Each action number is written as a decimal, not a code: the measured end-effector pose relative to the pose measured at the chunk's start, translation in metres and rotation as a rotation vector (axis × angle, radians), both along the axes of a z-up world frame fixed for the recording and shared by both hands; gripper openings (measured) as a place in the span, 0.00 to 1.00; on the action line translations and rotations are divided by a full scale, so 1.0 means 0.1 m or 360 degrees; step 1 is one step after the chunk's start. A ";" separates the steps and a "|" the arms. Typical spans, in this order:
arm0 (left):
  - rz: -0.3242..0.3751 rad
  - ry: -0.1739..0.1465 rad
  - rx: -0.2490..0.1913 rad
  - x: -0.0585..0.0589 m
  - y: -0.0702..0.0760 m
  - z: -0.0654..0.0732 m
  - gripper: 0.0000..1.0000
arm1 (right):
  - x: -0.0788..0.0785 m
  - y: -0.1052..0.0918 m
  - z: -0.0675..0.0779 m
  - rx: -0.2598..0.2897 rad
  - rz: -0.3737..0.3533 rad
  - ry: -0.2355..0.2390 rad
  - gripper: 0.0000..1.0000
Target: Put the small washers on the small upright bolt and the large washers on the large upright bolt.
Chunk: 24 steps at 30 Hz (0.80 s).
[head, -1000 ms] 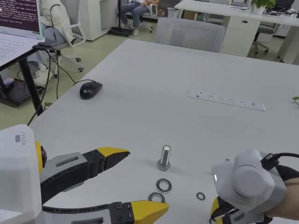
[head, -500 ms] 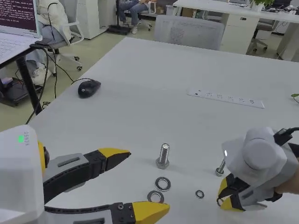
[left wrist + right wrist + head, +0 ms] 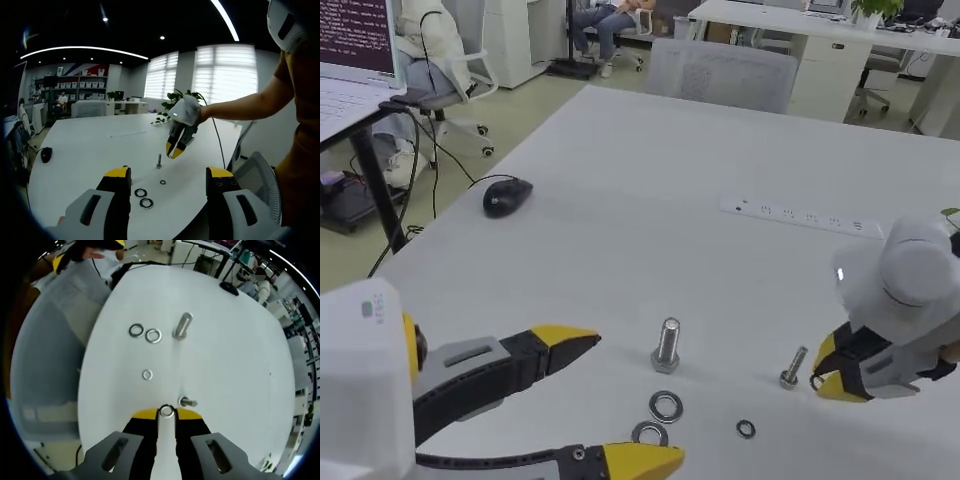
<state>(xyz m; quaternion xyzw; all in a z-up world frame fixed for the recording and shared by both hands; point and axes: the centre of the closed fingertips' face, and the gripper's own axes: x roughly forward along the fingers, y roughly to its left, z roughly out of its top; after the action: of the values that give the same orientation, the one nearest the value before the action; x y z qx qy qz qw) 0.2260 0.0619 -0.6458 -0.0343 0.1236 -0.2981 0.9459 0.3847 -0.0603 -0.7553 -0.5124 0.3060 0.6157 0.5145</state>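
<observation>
My right gripper (image 3: 830, 378) had its jaws closed to a sliver on a small washer (image 3: 166, 412), pinched across the rim at the very tips. I judged it light, thin, stiff steel and slick, likely to flick out if squeezed off-centre. Holding it by the edge kept the hole clear. The gripper was tipped steeply down at the surface (image 3: 650, 190), with the tips just beside the small bolt (image 3: 792, 367) and not yet over its end. The other small washer (image 3: 746, 429) lay flat near that bolt. The two large washers (image 3: 666, 406) lay close together in front of the large bolt (image 3: 667, 345). My left gripper (image 3: 168, 174) hung low, level and empty, its jaws wide apart.
</observation>
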 end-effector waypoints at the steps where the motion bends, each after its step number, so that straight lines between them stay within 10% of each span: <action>1: -0.0002 0.0000 0.0001 0.00 0.00 0.00 0.60 | 0.03 0.01 0.01 0.0006 -0.0004 -0.0008 0.12; 24: 0.0041 0.0029 0.0001 -0.01 0.04 -0.03 0.60 | 0.28 0.17 -0.04 -0.0019 -0.0026 -0.0027 0.12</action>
<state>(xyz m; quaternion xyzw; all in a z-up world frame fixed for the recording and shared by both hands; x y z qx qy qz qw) 0.2246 0.0659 -0.6488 -0.0383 0.1318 -0.2856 0.9485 0.4129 -0.0432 -0.7595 -0.5182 0.3096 0.6052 0.5190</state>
